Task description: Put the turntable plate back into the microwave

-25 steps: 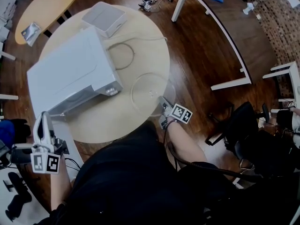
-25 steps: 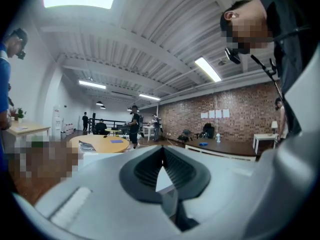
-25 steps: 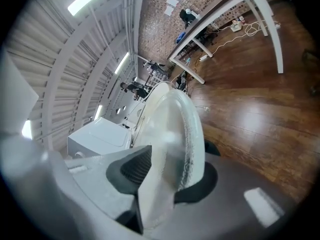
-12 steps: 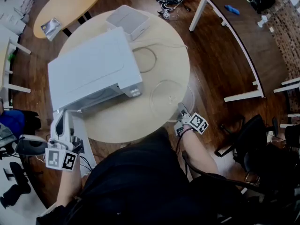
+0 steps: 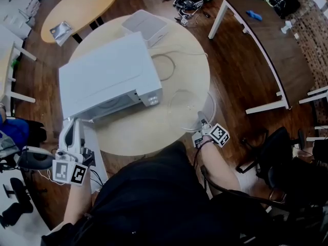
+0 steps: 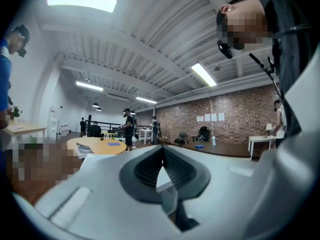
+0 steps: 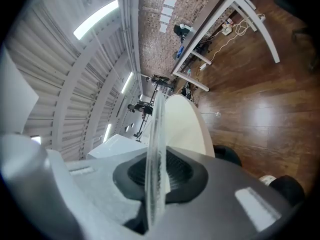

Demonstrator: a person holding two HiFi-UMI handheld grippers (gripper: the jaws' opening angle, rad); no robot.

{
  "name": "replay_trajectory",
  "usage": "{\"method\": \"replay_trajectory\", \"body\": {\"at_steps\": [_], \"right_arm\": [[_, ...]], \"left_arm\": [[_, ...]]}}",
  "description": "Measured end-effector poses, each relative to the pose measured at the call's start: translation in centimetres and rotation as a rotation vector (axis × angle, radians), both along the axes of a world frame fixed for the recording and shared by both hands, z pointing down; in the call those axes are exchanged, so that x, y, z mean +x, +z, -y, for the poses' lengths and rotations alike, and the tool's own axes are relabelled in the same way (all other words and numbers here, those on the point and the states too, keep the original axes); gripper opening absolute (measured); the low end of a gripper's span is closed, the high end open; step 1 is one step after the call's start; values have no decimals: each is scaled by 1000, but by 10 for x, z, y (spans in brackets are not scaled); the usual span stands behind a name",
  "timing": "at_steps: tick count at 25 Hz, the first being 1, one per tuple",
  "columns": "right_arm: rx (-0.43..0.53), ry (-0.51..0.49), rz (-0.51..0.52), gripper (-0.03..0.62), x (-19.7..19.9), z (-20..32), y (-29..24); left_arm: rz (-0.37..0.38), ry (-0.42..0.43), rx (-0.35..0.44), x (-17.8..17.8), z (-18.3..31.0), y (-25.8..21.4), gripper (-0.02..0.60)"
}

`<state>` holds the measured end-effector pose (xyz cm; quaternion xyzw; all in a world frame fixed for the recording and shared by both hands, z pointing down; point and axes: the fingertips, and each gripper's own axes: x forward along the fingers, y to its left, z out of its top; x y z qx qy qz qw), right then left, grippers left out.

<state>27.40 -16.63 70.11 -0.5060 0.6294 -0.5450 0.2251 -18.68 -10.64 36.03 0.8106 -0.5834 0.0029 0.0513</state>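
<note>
Turntable plate (image 5: pixel 190 108) at the round table's (image 5: pixel 148 135) near-right edge, just right of the microwave (image 5: pixel 105 76), right gripper (image 5: pixel 201 122) jaws closing on its rim; left gripper (image 5: pixel 70 129) jaws together, empty, off the near-left edge.

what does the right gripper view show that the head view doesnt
Only the right gripper view: the glass turntable plate seen edge-on between the right gripper's closing jaws, with its dark pads on the rim, plus ceiling lights.
Only the head view: the plate's full round outline, the left gripper by the front of the microwave, and a white box behind it.
Both: the plate, the microwave and the round table.
</note>
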Motion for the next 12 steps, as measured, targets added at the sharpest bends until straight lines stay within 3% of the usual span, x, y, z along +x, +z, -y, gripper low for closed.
{"method": "replay_trajectory", "body": {"at_steps": [12], "right_arm": [[23, 123, 124, 23, -3, -13, -13]], "left_arm": [[-1, -13, 9, -18, -15, -7, 3]]}}
